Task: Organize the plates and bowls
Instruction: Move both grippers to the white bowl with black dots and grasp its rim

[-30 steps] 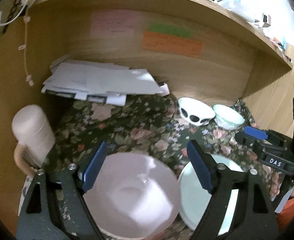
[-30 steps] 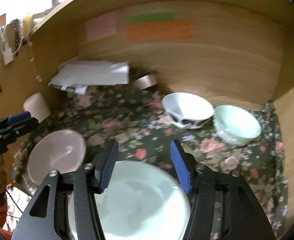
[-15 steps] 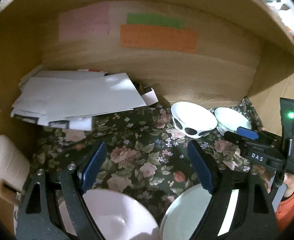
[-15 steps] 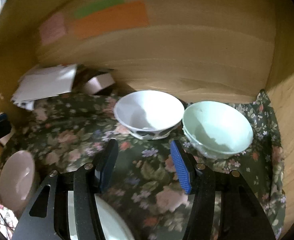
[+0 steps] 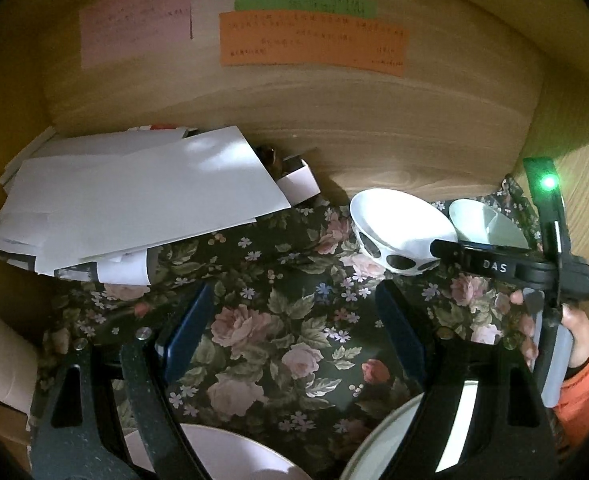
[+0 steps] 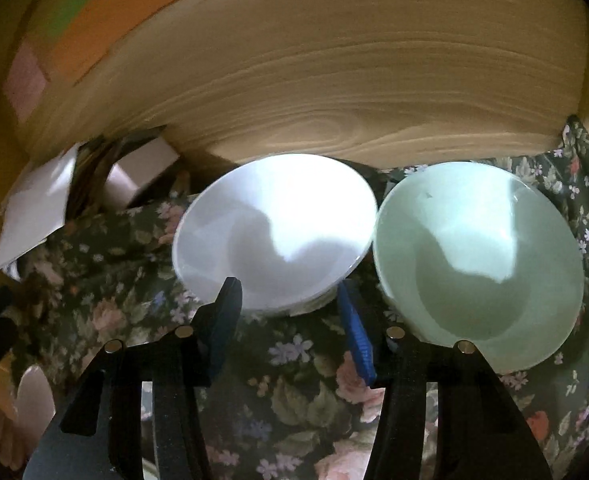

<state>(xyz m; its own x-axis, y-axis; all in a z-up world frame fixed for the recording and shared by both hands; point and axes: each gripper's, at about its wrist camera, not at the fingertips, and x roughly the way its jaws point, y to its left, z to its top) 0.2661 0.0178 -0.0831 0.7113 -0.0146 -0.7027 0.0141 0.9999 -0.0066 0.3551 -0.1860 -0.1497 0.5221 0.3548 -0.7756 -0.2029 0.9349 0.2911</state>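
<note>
Right fingers [image 6: 290,304]: standing apart with nothing between the blue pads; the jaws have just been closing a little. They are pointing down at the near rim of the white bowl [image 6: 274,236], whose near edge is sitting just beyond and between the two tips; contact cannot be told.
Left fingers [image 5: 294,320]: spread wide and gripping nothing, hanging over bare floral cloth [image 5: 278,344].
White bowl: sitting just ahead of the right fingers, on the cloth near the wooden back wall [image 6: 334,80]; in the left view it is lying ahead and to the right of the left fingers, showing dark oval spots on its outside.
Green bowl [image 6: 482,264]: sitting just right of the white bowl, rims very close together, beyond and to the right of the right fingers.
Pink bowl [image 5: 222,456]: lying below the left fingers at the bottom edge of the left view, partly behind the left-hand finger.
Pale plate [image 5: 390,436]: lying beside the pink bowl, under the right-hand finger of the left gripper.
Right hand [image 5: 574,332]: wrapping the handle of the right gripper, an orange sleeve [image 5: 586,392] showing, to the right of the left fingers.
Papers [image 5: 134,204]: heaped ahead and to the left of the left fingers, against the back wall.
Notes: pink [image 5: 134,28], green [image 5: 302,0] and orange [image 5: 310,44] slips sticking to the wall far ahead of the left fingers.
</note>
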